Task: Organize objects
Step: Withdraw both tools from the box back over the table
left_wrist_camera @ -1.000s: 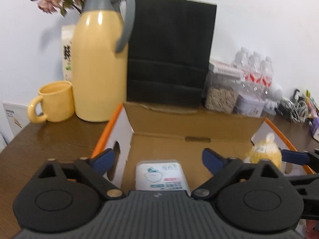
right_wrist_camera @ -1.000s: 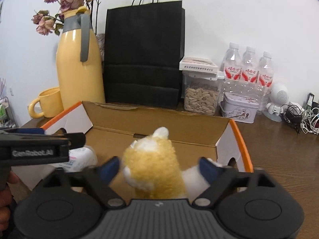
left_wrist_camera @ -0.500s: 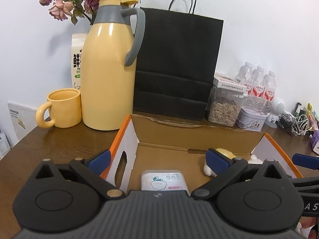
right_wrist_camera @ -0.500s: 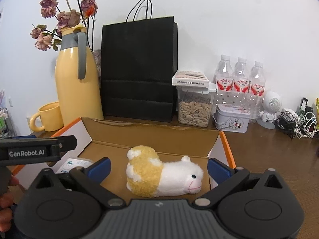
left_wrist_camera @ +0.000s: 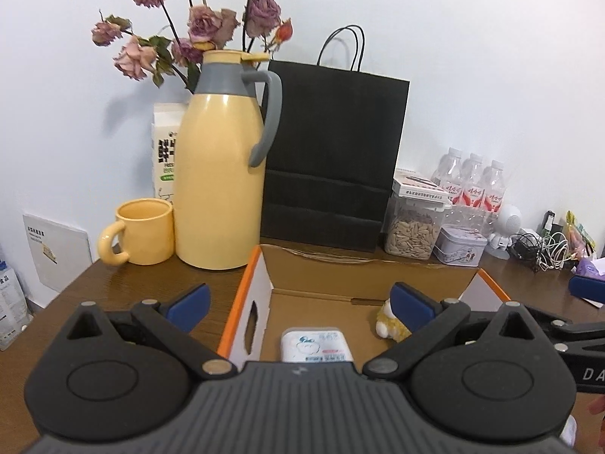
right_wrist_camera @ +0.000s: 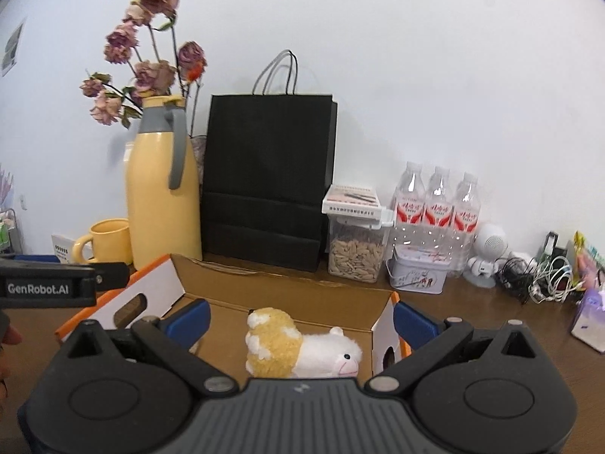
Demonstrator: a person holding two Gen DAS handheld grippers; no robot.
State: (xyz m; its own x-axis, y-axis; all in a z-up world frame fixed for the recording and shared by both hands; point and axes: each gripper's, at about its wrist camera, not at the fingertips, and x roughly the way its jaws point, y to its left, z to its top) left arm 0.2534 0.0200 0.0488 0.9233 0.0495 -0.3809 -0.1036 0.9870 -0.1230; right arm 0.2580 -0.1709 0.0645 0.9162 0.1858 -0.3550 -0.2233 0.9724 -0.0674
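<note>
A: Where are the things now, and the jaws?

B: The plush alpaca toy lies on its side inside the cardboard box on the tabletop, and the pack of wet wipes lies flat in the same box, to the left of it, apart. Your right gripper has just been opening; its jaws stand wide, with nothing pressed btw them, the toy below and in front. Left gripper is wide too, empty, above the wipes.

A: If I must take the toy again, how will it handle?

B: I judge it very light and soft. It will squash under the pads, so close well in; it should not slip or break. Take it across the yellow woolly body, not the head or the small legs, otherwise it will hang and swing.

A: And the wipes?

B: Prob. heavier, with smooth foil, a bit slippery. Hold it across the short width, near the middle, w/o squeezing hard.
</note>
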